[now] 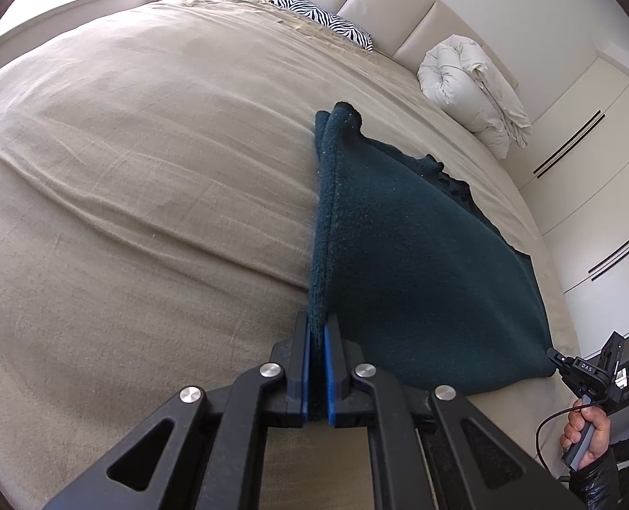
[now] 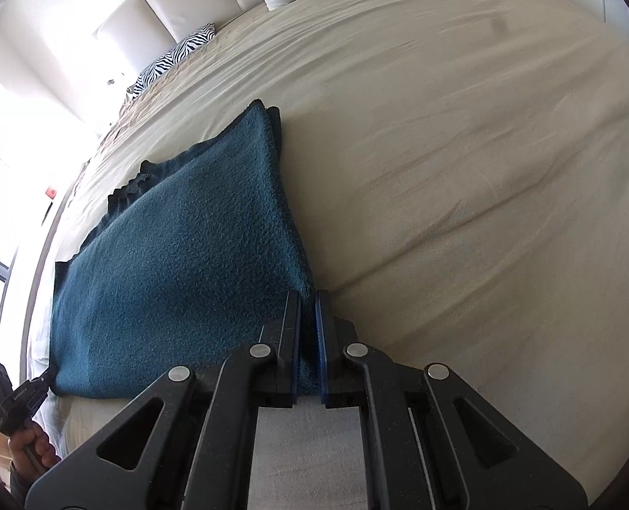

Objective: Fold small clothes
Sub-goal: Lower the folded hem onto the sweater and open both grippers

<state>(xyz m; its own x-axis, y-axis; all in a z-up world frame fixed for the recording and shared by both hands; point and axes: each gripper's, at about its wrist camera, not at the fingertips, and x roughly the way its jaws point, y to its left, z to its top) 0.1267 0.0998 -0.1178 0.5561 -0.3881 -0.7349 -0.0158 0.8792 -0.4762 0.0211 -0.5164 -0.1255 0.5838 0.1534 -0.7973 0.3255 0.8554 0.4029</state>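
A dark teal fleece garment (image 1: 420, 263) is stretched above the beige bed (image 1: 144, 161) between both grippers, its far part lying on the sheet. My left gripper (image 1: 317, 323) is shut on the garment's near left corner, cloth pinched between the blue pads. At the lower right of the left wrist view, my right gripper (image 1: 553, 357) holds the other corner. In the right wrist view the garment (image 2: 178, 263) spreads to the left; my right gripper (image 2: 308, 297) is shut on its edge. The left gripper (image 2: 50, 372) grips the far corner at lower left.
A rolled white duvet (image 1: 471, 89) and a zebra-print pillow (image 1: 331, 21) lie by the padded headboard (image 1: 391, 4). White wardrobe doors (image 1: 590, 136) stand to the right of the bed. A person's hand (image 1: 586, 433) holds the right gripper's handle. A bright window is on the left of the right wrist view.
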